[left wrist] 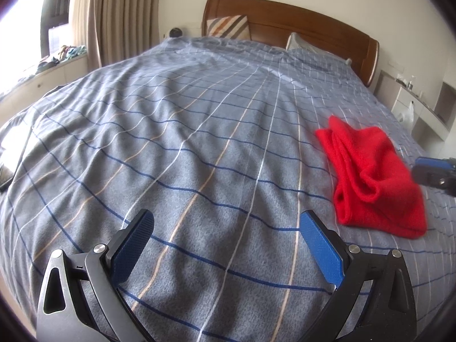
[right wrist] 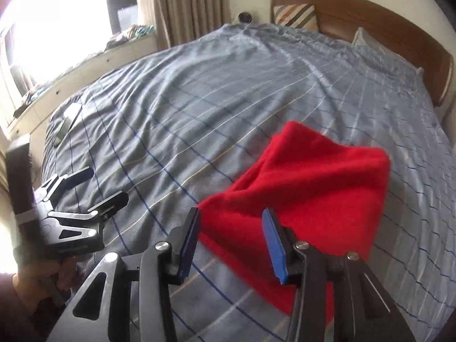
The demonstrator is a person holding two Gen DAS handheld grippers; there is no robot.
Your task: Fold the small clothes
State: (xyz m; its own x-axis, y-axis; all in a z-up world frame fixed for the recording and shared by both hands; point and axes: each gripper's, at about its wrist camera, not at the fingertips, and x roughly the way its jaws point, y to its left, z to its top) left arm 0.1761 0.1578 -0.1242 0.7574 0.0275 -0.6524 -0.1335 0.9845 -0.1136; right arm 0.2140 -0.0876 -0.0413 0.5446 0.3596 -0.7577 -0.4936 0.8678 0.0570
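Observation:
A red knit garment (left wrist: 373,176), loosely folded into a rumpled bundle, lies on the blue-grey checked bedspread (left wrist: 199,142) to the right of my left gripper (left wrist: 226,219). That gripper hovers over bare bedspread, open wide with nothing between its blue pads. In the right wrist view the red garment (right wrist: 307,188) fills the middle. My right gripper (right wrist: 231,213) hangs over its near left corner, jaws partly apart, and the pads do not press on the cloth. The left gripper (right wrist: 107,185) shows at the left, held in a hand. The right gripper (left wrist: 433,171) peeks in at the right edge.
A wooden headboard (left wrist: 285,17) with a striped cushion (left wrist: 228,27) and a pillow (left wrist: 307,47) stands at the far end. A flat dark device (right wrist: 67,124) lies on the bed's left side. A window ledge (right wrist: 85,65) with clothes runs along the left; shelves (left wrist: 413,108) stand at the right.

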